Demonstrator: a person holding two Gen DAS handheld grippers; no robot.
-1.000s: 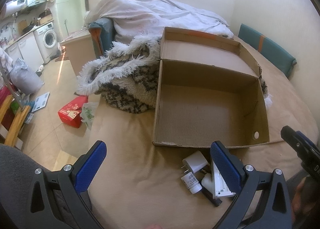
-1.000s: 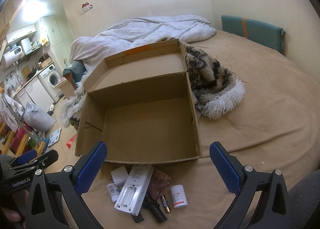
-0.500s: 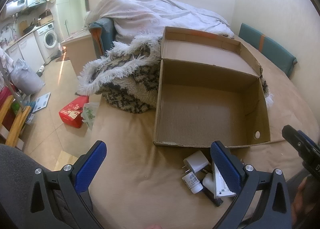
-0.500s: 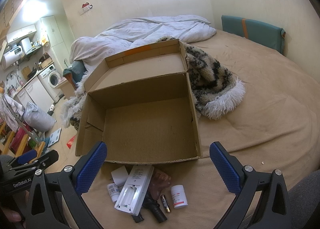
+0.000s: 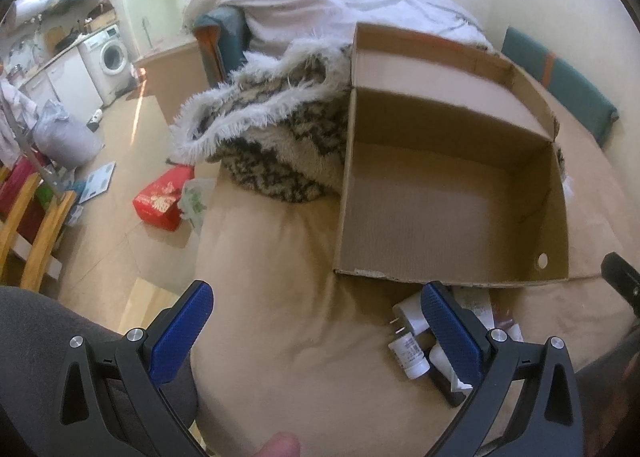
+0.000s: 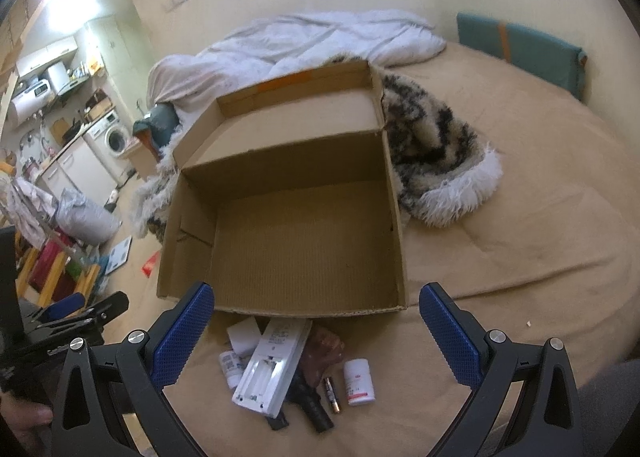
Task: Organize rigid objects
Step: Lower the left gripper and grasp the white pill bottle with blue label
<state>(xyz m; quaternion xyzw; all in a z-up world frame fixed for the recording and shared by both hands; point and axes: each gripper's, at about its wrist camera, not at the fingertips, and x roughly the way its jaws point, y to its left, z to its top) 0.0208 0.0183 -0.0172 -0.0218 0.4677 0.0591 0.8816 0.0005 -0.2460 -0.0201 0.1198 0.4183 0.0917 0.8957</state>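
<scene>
An empty open cardboard box (image 6: 392,233) lies on the tan bed; it also shows in the left wrist view (image 5: 344,193). In front of it lies a small pile: a white battery charger (image 6: 272,369), a white plug adapter (image 6: 244,339), a small white bottle (image 6: 359,381), another small bottle (image 5: 408,353), a battery (image 6: 332,393) and a black object (image 6: 312,405). My right gripper (image 6: 316,321) is open just above the pile. My left gripper (image 5: 316,317) is open, left of the pile, with its right finger (image 5: 452,333) over the charger.
A furry black-and-white blanket (image 6: 436,161) lies beside and behind the box. A white duvet (image 6: 300,45) and a teal cushion (image 6: 520,45) lie at the back. The bed's left edge drops to a floor with a red bag (image 5: 160,201).
Both views shifted slightly; the pile and box have not moved. Both grippers stay open.
</scene>
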